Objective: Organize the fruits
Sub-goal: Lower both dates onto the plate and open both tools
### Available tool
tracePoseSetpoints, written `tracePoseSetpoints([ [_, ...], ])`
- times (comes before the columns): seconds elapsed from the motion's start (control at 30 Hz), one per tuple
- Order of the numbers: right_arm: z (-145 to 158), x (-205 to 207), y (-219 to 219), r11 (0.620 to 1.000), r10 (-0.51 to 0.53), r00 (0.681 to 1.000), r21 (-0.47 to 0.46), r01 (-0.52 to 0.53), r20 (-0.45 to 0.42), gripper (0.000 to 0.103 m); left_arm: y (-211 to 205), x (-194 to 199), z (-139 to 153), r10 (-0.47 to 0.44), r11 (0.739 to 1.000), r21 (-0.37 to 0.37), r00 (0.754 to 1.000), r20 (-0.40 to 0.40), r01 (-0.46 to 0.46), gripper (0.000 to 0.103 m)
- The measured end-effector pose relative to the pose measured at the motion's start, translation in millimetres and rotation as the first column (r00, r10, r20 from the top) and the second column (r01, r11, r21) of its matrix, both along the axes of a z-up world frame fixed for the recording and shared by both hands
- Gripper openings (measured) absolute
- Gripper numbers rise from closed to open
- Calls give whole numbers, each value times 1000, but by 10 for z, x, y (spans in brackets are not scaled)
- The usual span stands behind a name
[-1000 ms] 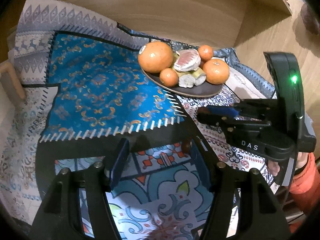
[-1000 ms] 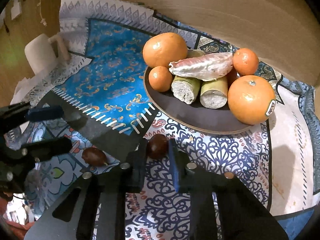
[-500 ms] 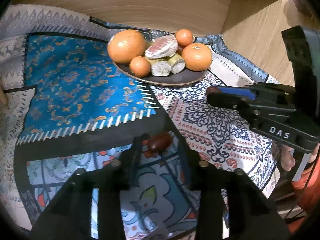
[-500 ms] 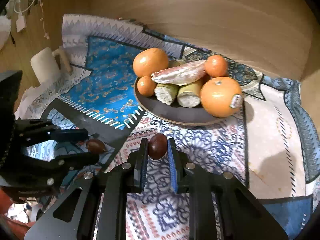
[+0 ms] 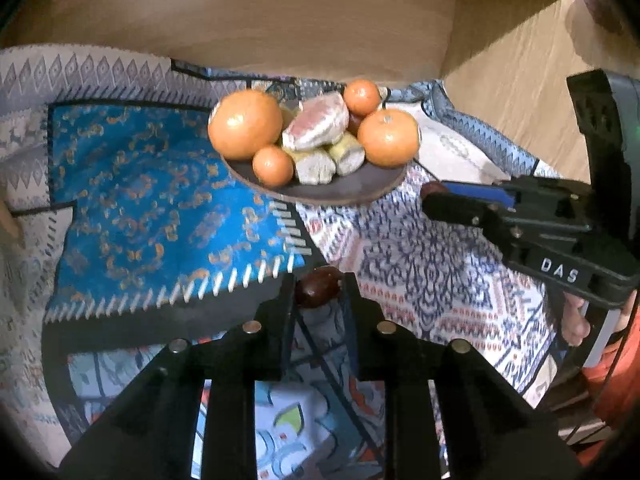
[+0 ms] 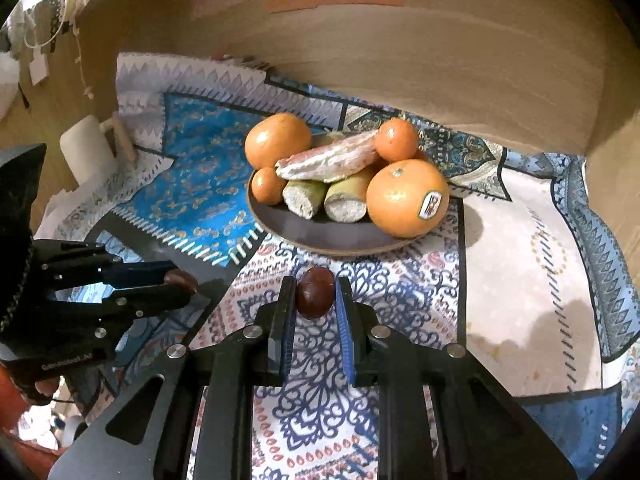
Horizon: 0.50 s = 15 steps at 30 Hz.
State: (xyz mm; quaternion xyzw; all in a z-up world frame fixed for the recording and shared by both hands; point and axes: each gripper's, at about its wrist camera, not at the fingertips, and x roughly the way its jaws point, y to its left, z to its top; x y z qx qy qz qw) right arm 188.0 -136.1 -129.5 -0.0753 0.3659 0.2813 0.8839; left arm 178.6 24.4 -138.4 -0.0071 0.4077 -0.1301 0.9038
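A dark plate (image 6: 320,236) on the patterned cloth holds two large oranges, two small ones, a peeled pomelo piece and two cut cane pieces. My left gripper (image 5: 319,290) is shut on a small dark brown jujube (image 5: 318,289), just above the cloth in front of the plate (image 5: 332,194). My right gripper (image 6: 315,296) is shut on a second brown jujube (image 6: 315,293), also in front of the plate. Each gripper shows in the other's view, the right gripper (image 5: 434,196) at the right and the left gripper (image 6: 180,282) at the left.
A patchwork cloth (image 6: 520,272) covers the table, with a wooden wall (image 6: 400,52) curving behind it. A white mug (image 6: 90,152) stands at the far left of the cloth. A person's hand and orange sleeve (image 5: 608,344) show at the right edge.
My left gripper went from open to shut on the jujube that lay on the cloth and lifted it. My right gripper kept its jujube and rose a little from the plate.
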Motion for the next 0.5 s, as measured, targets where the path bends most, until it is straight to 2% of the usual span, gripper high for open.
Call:
tracePoseSetpoints([
  [0.23, 64, 158, 20, 1000, -8, 1000, 6, 8, 20, 17, -11, 326, 150, 4, 1000, -20, 1000, 28, -4, 21],
  [0.5, 41, 345, 105, 1000, 3, 1000, -9, -3, 7, 17, -61, 638, 136, 2, 999, -43, 1000, 19, -1, 21],
])
